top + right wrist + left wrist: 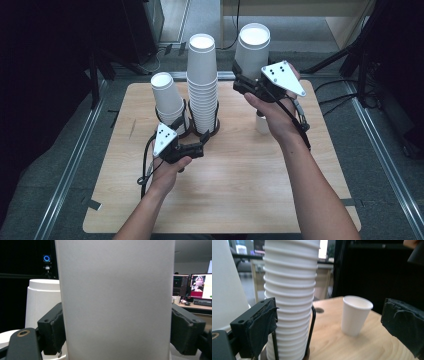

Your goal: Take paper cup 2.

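High view first: we hold the right tongs raised over the far right part of the wooden desk, and they pinch an upside-down white paper cup by its sides, so the cup hangs clear of the desk. In the right gripper view that cup's wall stands upright between the two black pads, one pressing on each side.

Below our right hand a single paper cup stands mouth up on the desk, partly hidden by the hand. In the left gripper view the same cup sits alone on the bare wood, well apart from the stacks.

At the far middle of the desk a tall stack of upside-down cups rises from a black wire holder. Just to its left a shorter stack leans toward the left in its own holder.

Our left tongs lie low, just on the near side of the tall stack, pointing right. In the left gripper view they are spread wide, with one pad just beside the tall stack's lower rims and the other far out to the right, gripping nothing.
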Demonstrator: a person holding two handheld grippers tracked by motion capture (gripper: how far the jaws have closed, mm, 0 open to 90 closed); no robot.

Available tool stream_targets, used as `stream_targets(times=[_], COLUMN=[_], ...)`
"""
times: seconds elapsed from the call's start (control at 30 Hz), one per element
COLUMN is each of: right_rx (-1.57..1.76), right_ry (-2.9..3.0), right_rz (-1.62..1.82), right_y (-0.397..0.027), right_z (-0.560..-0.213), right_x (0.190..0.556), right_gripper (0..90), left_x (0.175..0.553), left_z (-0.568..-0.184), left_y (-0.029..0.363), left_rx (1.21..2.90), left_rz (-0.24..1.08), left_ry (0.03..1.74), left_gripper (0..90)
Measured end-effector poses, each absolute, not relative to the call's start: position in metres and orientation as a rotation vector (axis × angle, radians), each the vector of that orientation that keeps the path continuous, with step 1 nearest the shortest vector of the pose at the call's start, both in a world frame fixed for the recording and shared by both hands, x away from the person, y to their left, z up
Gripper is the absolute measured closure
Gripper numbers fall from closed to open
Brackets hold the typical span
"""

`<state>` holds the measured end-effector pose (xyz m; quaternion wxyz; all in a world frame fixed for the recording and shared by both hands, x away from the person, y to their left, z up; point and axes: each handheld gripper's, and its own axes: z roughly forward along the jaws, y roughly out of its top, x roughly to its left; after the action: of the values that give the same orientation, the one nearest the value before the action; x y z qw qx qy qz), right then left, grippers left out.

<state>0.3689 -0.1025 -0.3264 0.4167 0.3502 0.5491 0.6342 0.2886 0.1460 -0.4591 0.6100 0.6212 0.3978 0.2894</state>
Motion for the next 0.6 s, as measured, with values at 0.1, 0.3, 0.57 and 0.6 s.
stream_targets(times=[0.1, 0.3, 0.57, 0.6], right_rx=[0.861, 0.838, 0.825, 0.82], right_ry=[1.384, 1.399, 1.41, 1.41], right_rz=[1.573, 1.544, 1.522, 1.516], right_y=[-0.101, -0.099, -0.101, -0.101], right_z=[-0.33, -0.339, -0.351, -0.353], right_x=[0.368, 0.366, 0.361, 0.36], right_gripper=[15.5, 15.5, 15.5, 15.5], left_x=[0.289, 0.289, 0.291, 0.291], left_z=[-0.459, -0.456, -0.453, -0.454], left_y=[0.148, 0.153, 0.159, 0.159], left_rx=[1.462, 1.514, 1.572, 1.584], left_rz=[0.651, 0.596, 0.532, 0.529], left_ry=[0.925, 0.935, 0.922, 0.918], left_gripper=[0.7, 0.7, 0.7, 0.7])
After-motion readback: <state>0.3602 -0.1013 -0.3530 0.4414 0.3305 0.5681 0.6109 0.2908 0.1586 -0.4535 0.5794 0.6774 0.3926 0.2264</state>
